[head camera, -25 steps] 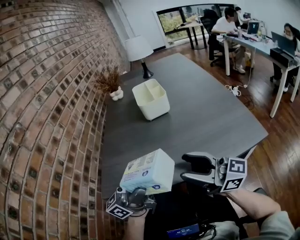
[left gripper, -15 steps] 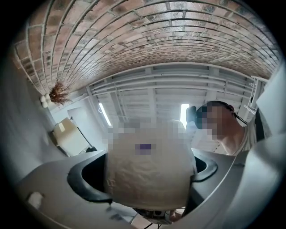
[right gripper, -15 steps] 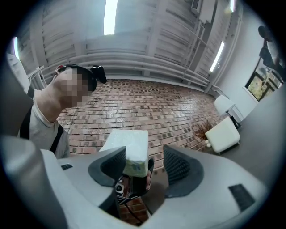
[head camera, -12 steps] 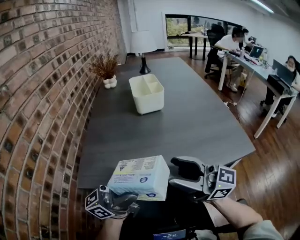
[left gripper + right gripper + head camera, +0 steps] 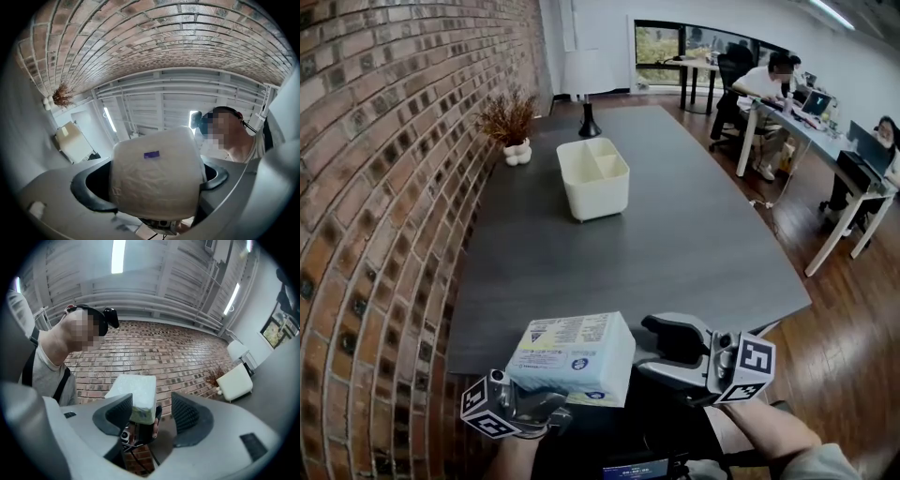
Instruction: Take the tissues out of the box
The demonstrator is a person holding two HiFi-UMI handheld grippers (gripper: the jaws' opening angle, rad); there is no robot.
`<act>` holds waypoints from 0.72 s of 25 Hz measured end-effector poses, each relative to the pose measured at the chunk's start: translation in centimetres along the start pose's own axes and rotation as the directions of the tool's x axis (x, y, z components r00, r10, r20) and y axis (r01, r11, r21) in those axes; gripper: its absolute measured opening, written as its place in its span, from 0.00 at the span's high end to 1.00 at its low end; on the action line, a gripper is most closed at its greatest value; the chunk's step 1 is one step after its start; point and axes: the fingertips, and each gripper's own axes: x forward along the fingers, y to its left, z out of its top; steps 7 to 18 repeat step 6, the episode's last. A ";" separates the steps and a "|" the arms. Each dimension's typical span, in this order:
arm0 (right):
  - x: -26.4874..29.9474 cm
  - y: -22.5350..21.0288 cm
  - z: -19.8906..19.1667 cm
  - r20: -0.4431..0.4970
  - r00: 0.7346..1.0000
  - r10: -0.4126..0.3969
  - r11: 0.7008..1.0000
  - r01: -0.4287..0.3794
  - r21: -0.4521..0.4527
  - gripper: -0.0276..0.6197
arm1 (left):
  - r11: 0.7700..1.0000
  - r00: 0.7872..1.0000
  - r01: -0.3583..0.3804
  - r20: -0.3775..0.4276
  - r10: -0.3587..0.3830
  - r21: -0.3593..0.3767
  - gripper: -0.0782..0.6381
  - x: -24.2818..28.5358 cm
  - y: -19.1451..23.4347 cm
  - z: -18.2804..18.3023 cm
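A wrapped pack of tissues with a printed label is held in the air just off the near edge of the table, and my left gripper is shut on it from below. In the left gripper view the pack fills the gap between the jaws of the left gripper. My right gripper is open just right of the pack, not touching it. In the right gripper view the pack shows beyond the open right gripper. The white two-compartment box stands far back on the table.
The dark grey table runs along a brick wall on the left. A lamp and a dried plant in a white pot stand at its far end. People sit at desks at the back right, across wooden floor.
My left gripper and the tissue pack have sunk a little and shifted left, and the pack now lies flatter. The right gripper has hardly moved and stays open.
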 end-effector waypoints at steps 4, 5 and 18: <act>0.0 -0.2 0.1 0.004 1.000 0.003 1.000 -0.003 0.000 0.55 | 1.000 1.000 -0.005 0.026 0.005 -0.014 0.16 -0.3 0.3 0.7; 0.0 -0.3 0.1 0.005 1.000 0.003 1.000 -0.003 0.000 0.55 | 1.000 0.999 -0.004 0.034 0.005 -0.019 0.16 -0.3 0.4 0.9; 0.0 -0.3 0.1 0.006 1.000 0.003 1.000 -0.003 0.000 0.55 | 1.000 0.999 -0.003 0.043 0.005 -0.025 0.16 -0.4 0.5 1.0</act>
